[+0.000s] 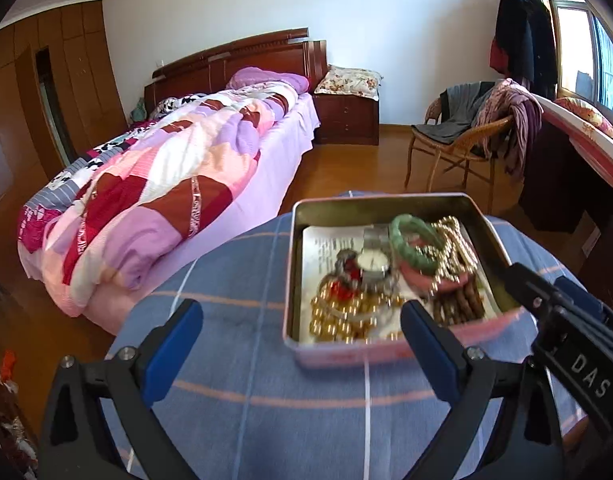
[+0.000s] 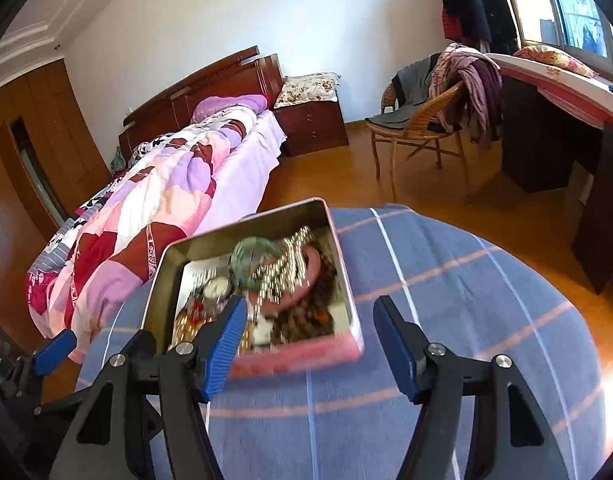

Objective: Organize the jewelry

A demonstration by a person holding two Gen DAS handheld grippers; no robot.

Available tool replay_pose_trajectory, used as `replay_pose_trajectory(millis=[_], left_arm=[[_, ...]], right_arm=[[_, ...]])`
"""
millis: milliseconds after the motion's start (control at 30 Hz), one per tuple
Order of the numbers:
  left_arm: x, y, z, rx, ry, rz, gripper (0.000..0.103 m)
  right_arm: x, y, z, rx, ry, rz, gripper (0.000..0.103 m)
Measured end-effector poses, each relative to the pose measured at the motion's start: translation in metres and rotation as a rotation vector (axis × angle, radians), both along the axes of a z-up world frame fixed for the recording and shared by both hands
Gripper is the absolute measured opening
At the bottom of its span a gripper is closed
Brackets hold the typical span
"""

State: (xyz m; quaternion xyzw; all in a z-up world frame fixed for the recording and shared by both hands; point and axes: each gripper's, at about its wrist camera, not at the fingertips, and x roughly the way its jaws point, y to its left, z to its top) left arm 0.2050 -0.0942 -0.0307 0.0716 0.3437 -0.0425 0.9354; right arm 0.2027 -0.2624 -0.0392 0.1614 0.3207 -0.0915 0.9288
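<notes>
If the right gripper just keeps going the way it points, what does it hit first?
Most likely the blue plaid cloth on the round table, just right of the open tin. The right gripper is open and empty; its left finger may graze the tin's near corner; depth is unclear.

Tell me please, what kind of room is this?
A bedroom in a home, most likely: a bed with a quilt, a nightstand beside it, and clothes over a chair.

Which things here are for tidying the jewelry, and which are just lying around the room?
For the job:
- pink-sided metal tin
- green bangle
- gold bead necklace
- silver wristwatch
- open left gripper
- open right gripper

Just lying about:
- patchwork quilt on the bed
- wicker chair with clothes
- floral pillow
</notes>
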Motion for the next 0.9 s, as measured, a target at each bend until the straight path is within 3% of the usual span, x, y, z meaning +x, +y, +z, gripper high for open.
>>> replay_pose_trajectory(millis=[200,400,633,900], left_arm=[[-0.036,0.009,0.004,0.012,0.011,0.011,0.101],[-0.081,0.02,0.015,-0.004,-0.029,0.004,0.103],[-0.128,0.036,0.029,-0.064,-0.099,-0.008,0.103],[-0.162,0.046,0.048,-0.078,-0.187,-0.005,0.103]], right_arm=[[-0.054,0.008,0.01,-0.024,0.001,-0.013,0.069],[-0.104,0.014,0.02,-0.003,-0.021,-0.012,0.069],[-0.16,0.031,0.051,-0.091,-0.124,-0.027,0.069],[-0.207,0.047,0.089,-0.167,-0.252,-0.041,0.071]])
